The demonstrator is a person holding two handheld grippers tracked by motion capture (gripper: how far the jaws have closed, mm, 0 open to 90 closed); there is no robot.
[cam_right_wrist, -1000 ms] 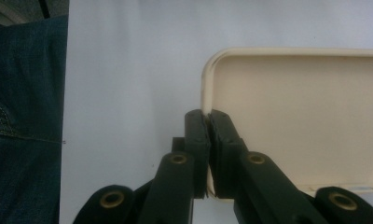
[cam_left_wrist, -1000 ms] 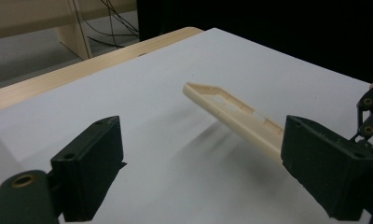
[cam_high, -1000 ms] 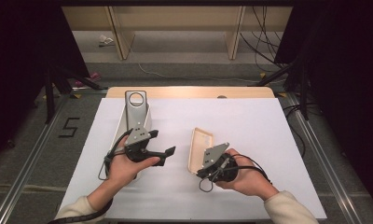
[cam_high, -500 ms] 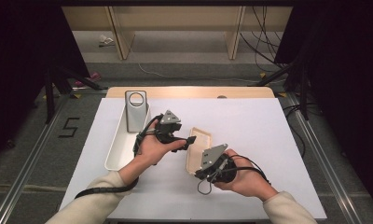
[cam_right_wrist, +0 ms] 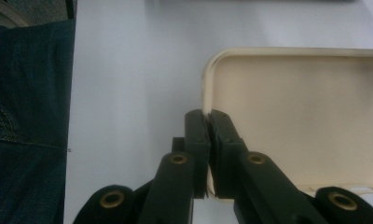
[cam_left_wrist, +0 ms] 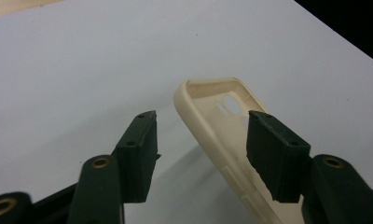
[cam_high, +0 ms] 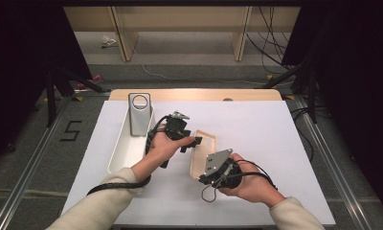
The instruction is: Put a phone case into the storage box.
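Right hand-held gripper clamped on near rim of cream phone case, lifted tilted over the bench.
Left hand-held gripper half open, jaws just been closing, case's side wall between them, pads not touching yet (white tray sits left). Best centre on the wall, squeeze gently, keep right steady.

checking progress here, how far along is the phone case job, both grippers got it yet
Done: the right gripper is shut on the rim of the cream phone case. In hand: the left gripper straddles the case's opposite edge, its jaws just closing, pads not yet pressing. Left: finishing that second grip; the grey phone stands in the white tray.
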